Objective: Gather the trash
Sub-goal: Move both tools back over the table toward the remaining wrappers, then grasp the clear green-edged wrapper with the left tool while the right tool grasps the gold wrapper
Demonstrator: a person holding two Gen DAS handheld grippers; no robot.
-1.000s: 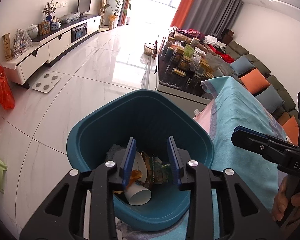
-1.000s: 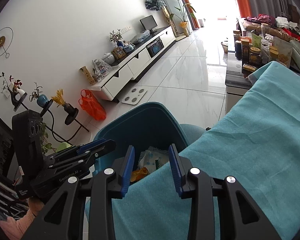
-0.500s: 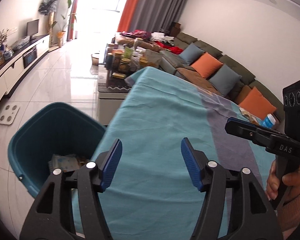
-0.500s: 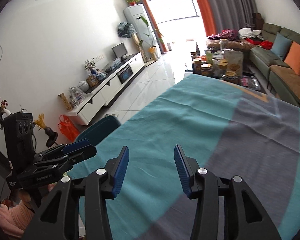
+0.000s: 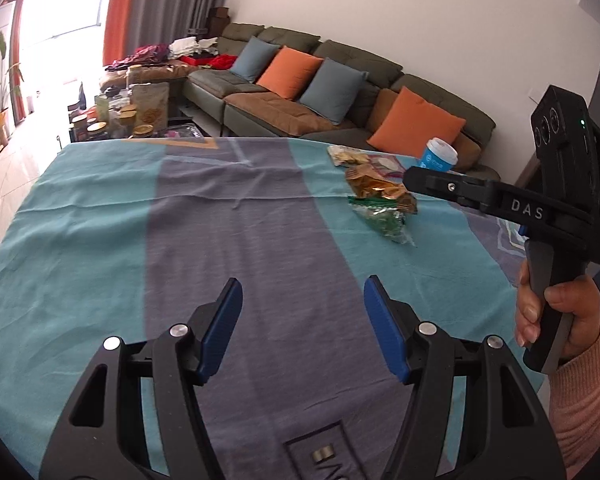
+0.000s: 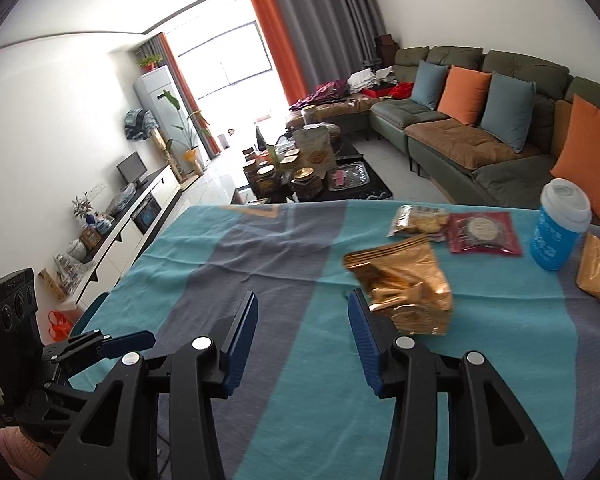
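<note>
Blue-padded hand-held gripper (image 5: 303, 322), agape, empty

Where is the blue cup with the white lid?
The blue cup stands upright at the table's far right in the right wrist view, beside the dark red packet.

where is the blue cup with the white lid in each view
Left wrist: blue cup at upper right, at the table's far edge, behind the snack bags and just above the right gripper's tip.
Right wrist: blue cup at far right, beside the dark red packet.
Shared landmark: the gold bag.
</note>
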